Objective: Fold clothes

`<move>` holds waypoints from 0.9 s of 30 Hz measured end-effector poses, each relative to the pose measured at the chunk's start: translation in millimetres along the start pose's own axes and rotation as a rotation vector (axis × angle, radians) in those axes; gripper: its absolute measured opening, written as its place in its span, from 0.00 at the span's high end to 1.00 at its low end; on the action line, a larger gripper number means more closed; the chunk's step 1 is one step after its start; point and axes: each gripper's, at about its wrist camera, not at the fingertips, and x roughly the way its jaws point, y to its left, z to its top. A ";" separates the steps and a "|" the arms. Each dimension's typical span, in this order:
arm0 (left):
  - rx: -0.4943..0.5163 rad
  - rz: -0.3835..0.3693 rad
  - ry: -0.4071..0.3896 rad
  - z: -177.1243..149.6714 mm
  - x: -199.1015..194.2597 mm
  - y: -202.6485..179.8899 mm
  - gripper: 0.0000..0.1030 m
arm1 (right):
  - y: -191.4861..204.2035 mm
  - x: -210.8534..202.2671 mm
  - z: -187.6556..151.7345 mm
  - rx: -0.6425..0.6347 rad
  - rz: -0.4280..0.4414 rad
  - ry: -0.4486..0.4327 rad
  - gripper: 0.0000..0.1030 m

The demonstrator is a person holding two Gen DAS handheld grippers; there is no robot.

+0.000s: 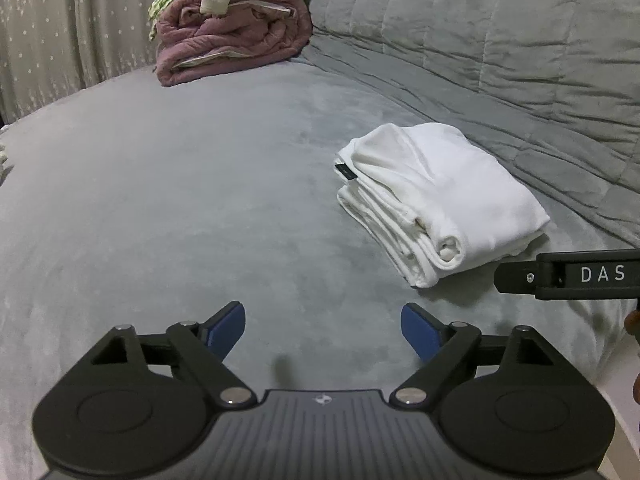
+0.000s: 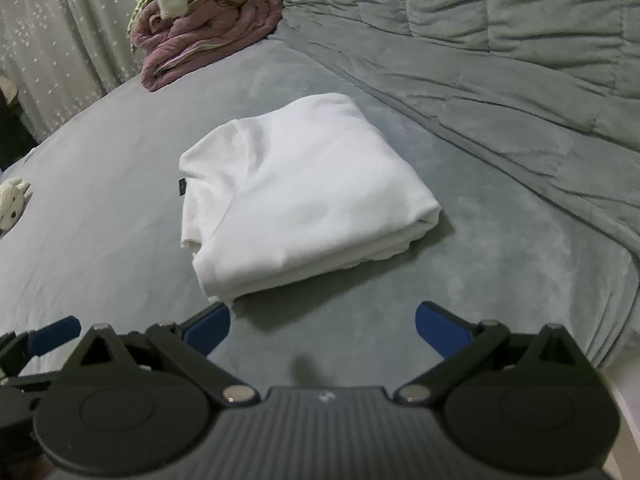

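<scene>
Your left tongs (image 1: 323, 330) and right tongs (image 2: 322, 327) gape, released. White garment (image 2: 296, 200) lies folded on the bed (image 2: 120, 184). Looks finished.

Bedspread (image 2: 100, 240) open w/ room left of folded white garment (image 2: 296, 200); purple quilt pile (image 1: 232, 36) blocks far end.

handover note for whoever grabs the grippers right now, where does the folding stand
Left gripper: open, nothing between the pads, over bare bedcover.
Right gripper: open, empty, just short of the white garment's near edge.
White garment: folded into a compact stack on the grey bedcover, not touched by either gripper.
Pink quilt pile: at the far end of the bed, with other fabric on top.
Done: the white piece looks fully folded.
Left: probably move it aside or fetch another garment; none lies in reach.
</scene>
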 end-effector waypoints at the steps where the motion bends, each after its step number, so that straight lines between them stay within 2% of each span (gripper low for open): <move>1: 0.000 0.002 0.000 -0.2 0.1 0.3 0.16 | 1.7 0.0 -0.3 -0.007 -0.001 -0.002 0.00; 9: 0.010 0.017 -0.012 0.4 0.6 0.8 0.12 | 11.9 -0.4 -0.8 -0.048 -0.030 -0.015 0.00; 13: 0.016 0.021 -0.009 -0.4 1.7 0.1 0.12 | 12.4 -0.2 -0.6 -0.061 -0.074 -0.028 0.00; 27: 0.046 0.014 -0.007 -2.9 3.4 -4.3 0.08 | 13.4 0.5 -0.9 -0.076 -0.080 -0.032 0.00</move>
